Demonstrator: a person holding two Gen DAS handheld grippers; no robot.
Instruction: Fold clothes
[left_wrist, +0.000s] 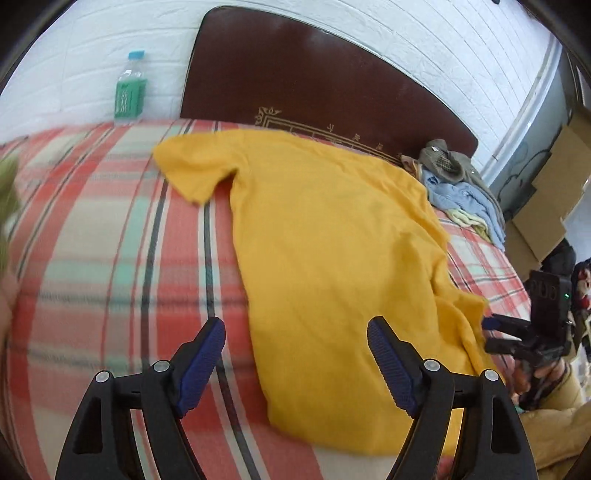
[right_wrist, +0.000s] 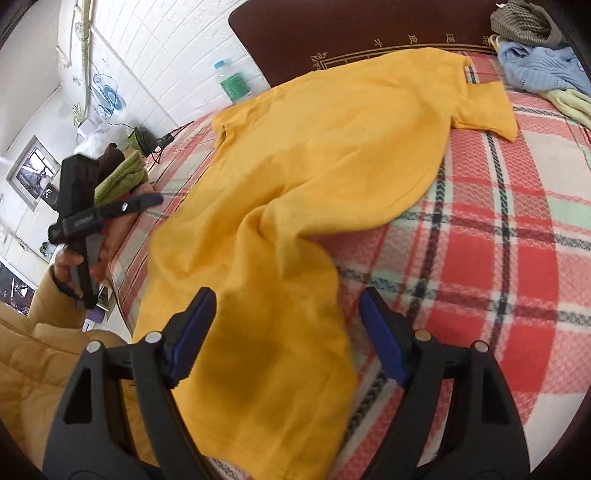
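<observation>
At lower centre of each view, the left gripper (left_wrist: 295, 341) and right gripper (right_wrist: 288, 314) hang with jaws apart, gripping nothing. The yellow shirt (left_wrist: 325, 236) lies spread mid-frame on the plaid blanket (left_wrist: 110, 258), bare at left. Beyond: a clothes pile (left_wrist: 458, 188), bottle (left_wrist: 129, 88) and headboard (left_wrist: 295, 74).

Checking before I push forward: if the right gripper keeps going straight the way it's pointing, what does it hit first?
Most likely the yellow shirt: the right gripper has open jaws, with the shirt's lower hem area directly ahead on the plaid blanket. Exact depth is unclear.
</observation>
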